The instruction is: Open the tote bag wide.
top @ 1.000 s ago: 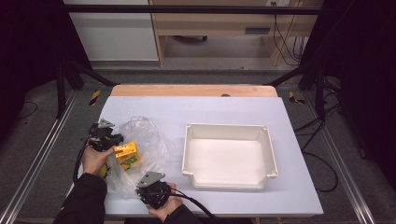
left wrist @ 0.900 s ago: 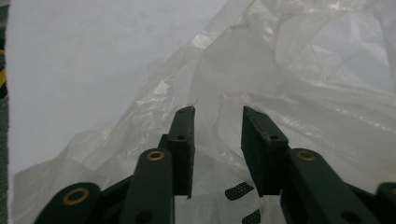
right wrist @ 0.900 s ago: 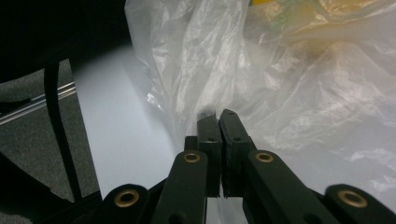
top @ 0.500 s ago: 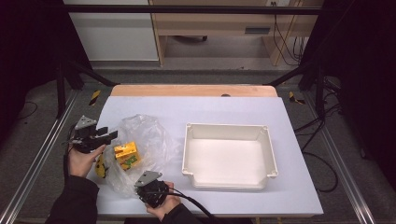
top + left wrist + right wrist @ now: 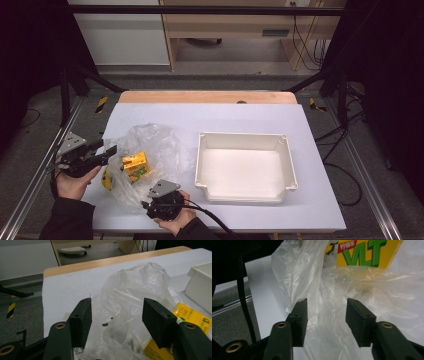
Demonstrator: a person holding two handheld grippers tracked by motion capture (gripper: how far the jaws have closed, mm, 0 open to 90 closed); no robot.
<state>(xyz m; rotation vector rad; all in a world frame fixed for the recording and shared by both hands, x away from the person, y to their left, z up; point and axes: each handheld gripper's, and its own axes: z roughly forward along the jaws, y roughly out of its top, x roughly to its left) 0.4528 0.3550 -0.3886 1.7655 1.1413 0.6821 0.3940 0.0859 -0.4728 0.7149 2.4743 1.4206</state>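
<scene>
The left gripper [image 5: 107, 152] has just been opening; its jaws stand wide, nothing pinched, just left of the plastic bag [image 5: 150, 150]. The right gripper [image 5: 157, 197] has also just been opening, bag film loose between its parted jaws. The bag lies crumpled left of the white tray [image 5: 287, 165]. Inside, a yellow box [image 5: 135, 165] lies flat, its long axis running roughly left to right.
</scene>
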